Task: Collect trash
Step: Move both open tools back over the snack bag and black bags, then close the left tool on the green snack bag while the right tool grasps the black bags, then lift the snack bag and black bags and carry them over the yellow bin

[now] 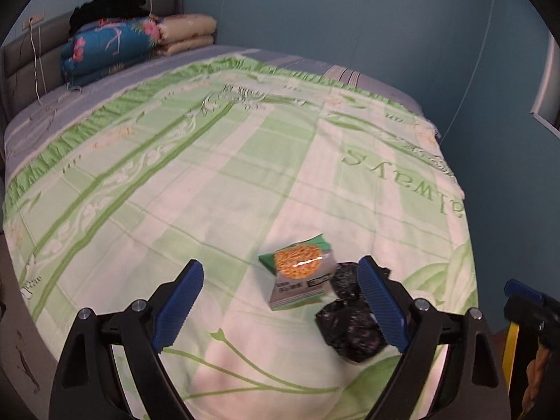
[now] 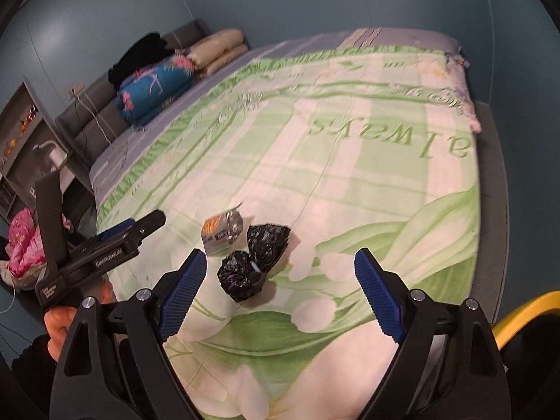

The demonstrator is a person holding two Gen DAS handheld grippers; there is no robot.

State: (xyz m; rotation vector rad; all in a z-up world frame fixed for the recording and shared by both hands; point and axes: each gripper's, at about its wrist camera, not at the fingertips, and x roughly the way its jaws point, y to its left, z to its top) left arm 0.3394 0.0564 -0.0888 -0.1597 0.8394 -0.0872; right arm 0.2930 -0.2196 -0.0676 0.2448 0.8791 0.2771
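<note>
A home bedroom: bed (image 1: 210,161) with folded quilts (image 1: 105,49) (teal walls).

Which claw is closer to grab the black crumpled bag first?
Probably the right claw. The crumpled black bag lies just ahead of its open fingers. From the left claw the bag sits off by one finger, with the snack packet ahead instead.

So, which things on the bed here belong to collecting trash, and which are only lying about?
For the job:
- snack packet
- two crumpled black bags
- left gripper, open
- right gripper, opening, nothing between

Only lying about:
- folded quilts
- black clothes
- green bedspread
</note>
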